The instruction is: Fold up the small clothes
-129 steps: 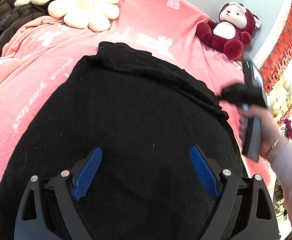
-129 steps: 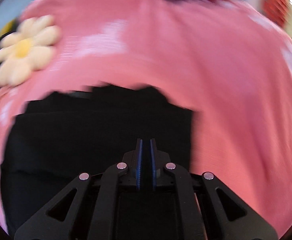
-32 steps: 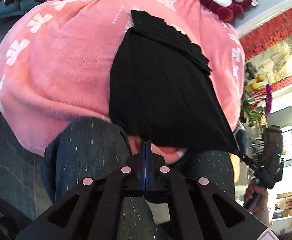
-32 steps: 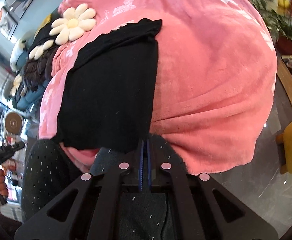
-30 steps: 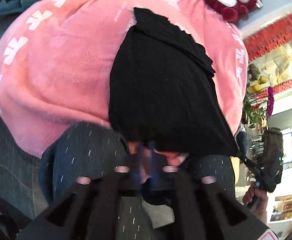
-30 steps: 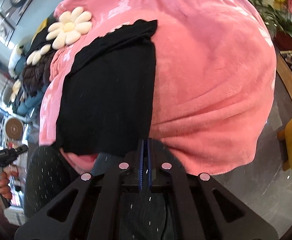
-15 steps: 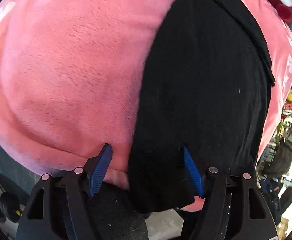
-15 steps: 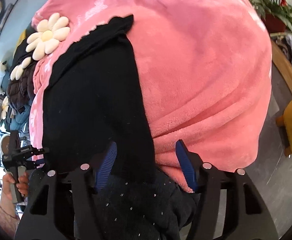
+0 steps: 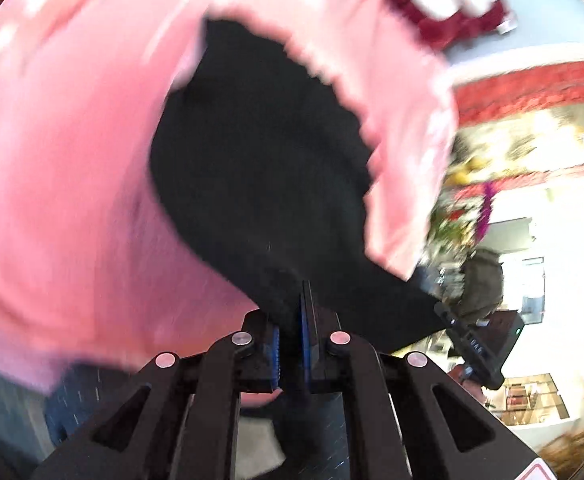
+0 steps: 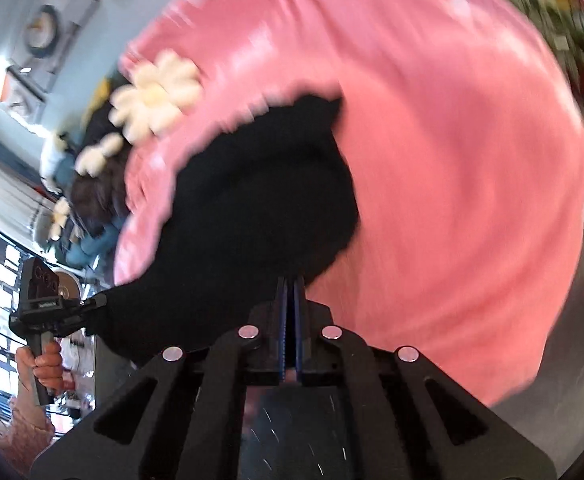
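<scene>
**Both grippers pinch one black garment**

One black knit garment lies on one fuzzy pink blanket. Left gripper and right gripper, jaws nearly together, each clamp its near hem. One white flower-shaped cushion, one red plush toy, blurred.

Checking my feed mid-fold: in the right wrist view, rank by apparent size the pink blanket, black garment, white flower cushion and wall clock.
Largest to smallest, as they look:
1. pink blanket
2. black garment
3. white flower cushion
4. wall clock
The clock sits farther off and the frame is blurred, so the last two are only apparent sizes.
</scene>
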### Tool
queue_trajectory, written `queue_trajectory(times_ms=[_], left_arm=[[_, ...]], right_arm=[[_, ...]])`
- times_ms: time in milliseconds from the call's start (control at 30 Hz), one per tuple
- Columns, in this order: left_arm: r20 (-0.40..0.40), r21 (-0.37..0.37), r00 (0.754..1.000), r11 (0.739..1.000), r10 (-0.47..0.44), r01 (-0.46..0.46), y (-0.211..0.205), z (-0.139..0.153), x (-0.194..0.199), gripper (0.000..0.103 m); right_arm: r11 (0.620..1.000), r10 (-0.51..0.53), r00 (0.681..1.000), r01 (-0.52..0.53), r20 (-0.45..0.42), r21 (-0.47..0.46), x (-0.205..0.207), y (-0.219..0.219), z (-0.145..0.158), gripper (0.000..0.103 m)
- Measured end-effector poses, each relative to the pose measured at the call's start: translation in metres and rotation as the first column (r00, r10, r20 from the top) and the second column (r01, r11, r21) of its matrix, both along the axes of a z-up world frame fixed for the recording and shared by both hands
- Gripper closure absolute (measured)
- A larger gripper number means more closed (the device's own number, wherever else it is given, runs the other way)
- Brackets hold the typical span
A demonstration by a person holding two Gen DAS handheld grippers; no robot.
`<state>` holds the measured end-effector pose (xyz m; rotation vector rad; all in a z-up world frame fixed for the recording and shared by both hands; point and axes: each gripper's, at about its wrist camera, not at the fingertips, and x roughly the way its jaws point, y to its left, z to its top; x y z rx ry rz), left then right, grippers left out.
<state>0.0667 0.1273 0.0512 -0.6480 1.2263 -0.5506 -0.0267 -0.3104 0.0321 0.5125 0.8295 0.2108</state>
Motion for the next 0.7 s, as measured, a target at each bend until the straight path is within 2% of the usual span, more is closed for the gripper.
queue_trajectory(times_ms=[100, 167, 200, 233, 267, 300, 333, 367, 400, 433, 533, 600, 700], left_arm=[[0.112, -0.012, 0.993, 1.000, 0.023, -0.022, 0.001, 0.045, 0.044, 0.098], [0.184, 0.035, 0.982, 0.998, 0.039, -0.046, -0.004, 0.072, 0.093, 0.098], [0.200, 0.053, 0.978, 0.997, 0.052, -0.064, -0.005, 0.076, 0.111, 0.096], [0.220, 0.063, 0.971, 0.992, 0.096, -0.112, -0.007, 0.080, 0.139, 0.090], [0.234, 0.065, 0.963, 0.986, 0.133, -0.151, -0.007, 0.075, 0.166, 0.080], [0.223, 0.125, 0.958, 0.969, 0.180, -0.212, -0.007, 0.065, 0.197, 0.037], [0.220, 0.205, 0.949, 0.940, 0.227, -0.273, -0.004, 0.058, 0.214, 0.023], [0.222, 0.265, 0.935, 0.905, 0.278, -0.332, -0.004, 0.049, 0.225, 0.025], [0.220, 0.279, 0.930, 0.894, 0.295, -0.350, 0.000, 0.041, 0.231, 0.025], [0.213, 0.270, 0.933, 0.900, 0.291, -0.342, 0.004, 0.032, 0.232, 0.025], [0.236, 0.287, 0.942, 0.908, 0.240, -0.304, 0.011, 0.008, 0.218, 0.024], [0.260, 0.350, 0.946, 0.894, 0.195, -0.280, 0.003, -0.005, 0.211, 0.024], [0.265, 0.448, 0.956, 0.863, 0.123, -0.235, -0.008, -0.037, 0.211, 0.024]], right_arm=[[1.000, -0.023, 0.994, 0.024, 0.108, -0.006, 0.053, -0.014, 0.040, 0.102], [0.998, -0.053, 0.988, 0.059, 0.144, -0.037, 0.095, -0.020, 0.051, 0.101], [0.995, -0.096, 0.982, 0.101, 0.160, -0.023, 0.128, -0.022, 0.051, 0.101], [0.991, -0.125, 0.978, 0.130, 0.169, -0.019, 0.151, -0.025, 0.047, 0.096], [0.984, -0.163, 0.973, 0.172, 0.162, -0.042, 0.174, -0.029, 0.040, 0.083], [0.960, -0.241, 0.963, 0.255, 0.120, -0.117, 0.203, -0.032, 0.026, 0.071], [0.947, -0.274, 0.957, 0.286, 0.100, -0.148, 0.215, -0.035, 0.018, 0.063], [0.946, -0.280, 0.956, 0.291, 0.093, -0.143, 0.222, -0.032, 0.014, 0.063], [0.953, -0.268, 0.958, 0.279, 0.097, -0.119, 0.221, -0.030, 0.008, 0.063], [0.959, -0.246, 0.963, 0.258, 0.105, -0.116, 0.216, -0.025, 0.002, 0.063], [0.961, -0.134, 0.985, 0.157, 0.111, -0.226, 0.195, -0.005, -0.019, 0.063], [0.947, -0.079, 0.995, 0.095, 0.064, -0.305, 0.193, 0.011, -0.043, 0.063], [0.940, -0.046, 0.999, 0.042, -0.002, -0.338, 0.204, 0.020, -0.069, 0.063]])
